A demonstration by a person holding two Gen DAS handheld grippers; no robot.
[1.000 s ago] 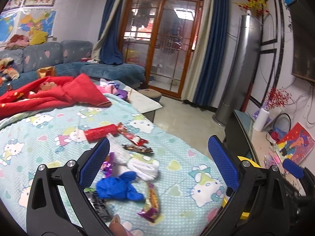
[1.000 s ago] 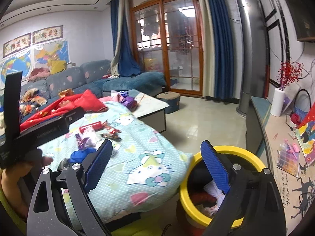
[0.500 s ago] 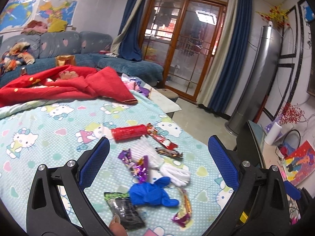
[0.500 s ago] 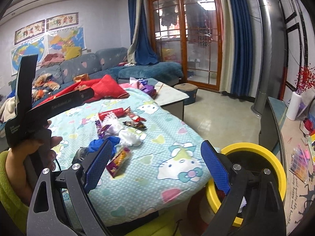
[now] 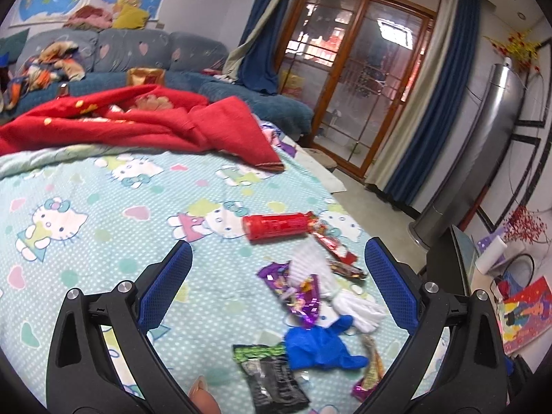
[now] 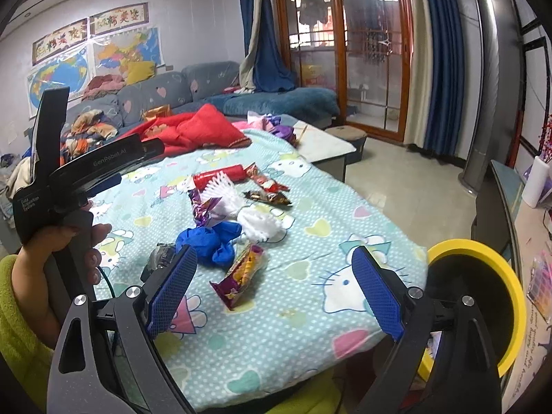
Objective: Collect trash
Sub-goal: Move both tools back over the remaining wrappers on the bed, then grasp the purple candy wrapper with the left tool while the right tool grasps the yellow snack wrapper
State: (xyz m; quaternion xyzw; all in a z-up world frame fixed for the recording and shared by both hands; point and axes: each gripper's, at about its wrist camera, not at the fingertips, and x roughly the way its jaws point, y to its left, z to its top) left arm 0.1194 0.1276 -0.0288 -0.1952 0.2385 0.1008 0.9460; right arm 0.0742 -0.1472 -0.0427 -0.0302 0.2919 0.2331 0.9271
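1. left gripper (image 6: 103, 164) body reads "genrobot.ai"; jaws spread, holding nothing.
2. right gripper (image 6: 276, 288) jaws wide, empty.
3. yellow bin (image 6: 510, 296) interior unclear.
4. wrappers (image 5: 300, 293) and blue glove (image 5: 317, 346) lie on bedsheet (image 5: 86, 207).

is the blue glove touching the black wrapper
Touching: in the left wrist view the blue glove overlaps the top corner of the black wrapper, with no blanket showing between them.

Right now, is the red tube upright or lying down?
Lying down: the red tube rests on its side on the bedspread, long axis flat.
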